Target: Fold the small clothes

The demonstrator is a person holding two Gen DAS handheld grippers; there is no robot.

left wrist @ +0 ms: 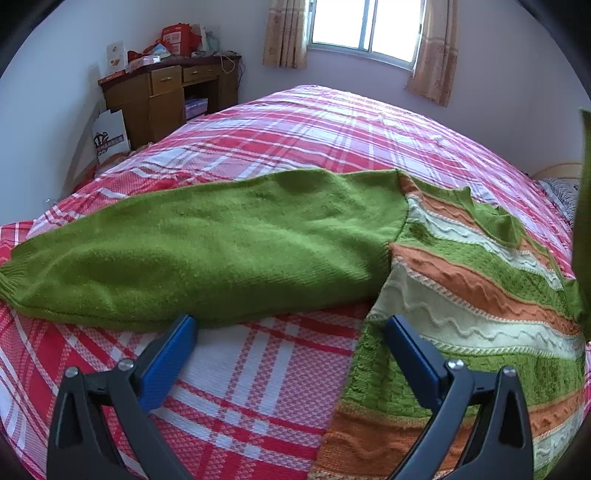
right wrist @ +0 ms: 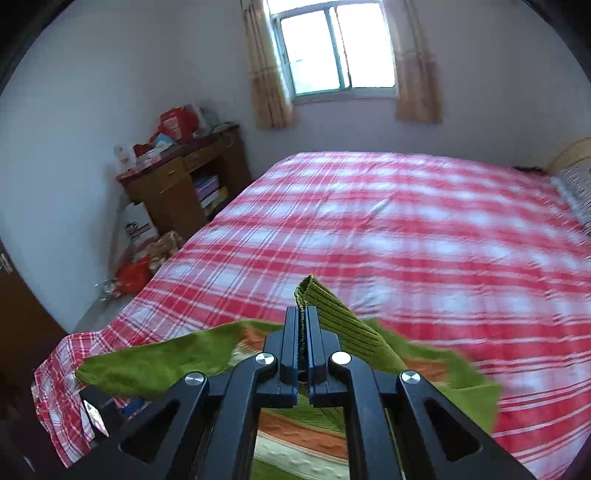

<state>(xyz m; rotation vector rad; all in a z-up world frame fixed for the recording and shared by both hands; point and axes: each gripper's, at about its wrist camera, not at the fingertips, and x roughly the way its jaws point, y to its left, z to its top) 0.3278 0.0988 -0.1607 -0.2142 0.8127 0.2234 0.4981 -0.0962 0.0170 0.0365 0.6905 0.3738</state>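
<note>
A small knitted sweater (left wrist: 461, 280) with green, orange and cream stripes lies on the red plaid bedspread (left wrist: 295, 125). Its plain green sleeve (left wrist: 192, 243) stretches out to the left. My left gripper (left wrist: 291, 325) hovers open just above the bed, with bare bedspread between the blue pads; the right pad (left wrist: 410, 347) is over the sweater's edge. In the right wrist view my right gripper (right wrist: 303, 314) is shut on the ribbed green cuff (right wrist: 332, 314) of the other sleeve, held up over the sweater body (right wrist: 155, 362). That lifted sleeve (left wrist: 583, 206) hangs at the right edge of the left wrist view.
A wooden desk (left wrist: 166, 96) piled with boxes stands at the far left by the wall, with a white bag (left wrist: 110, 134) on the floor beside it. A curtained window (left wrist: 364, 27) is behind the bed. A pillow (right wrist: 576, 192) lies at the far right.
</note>
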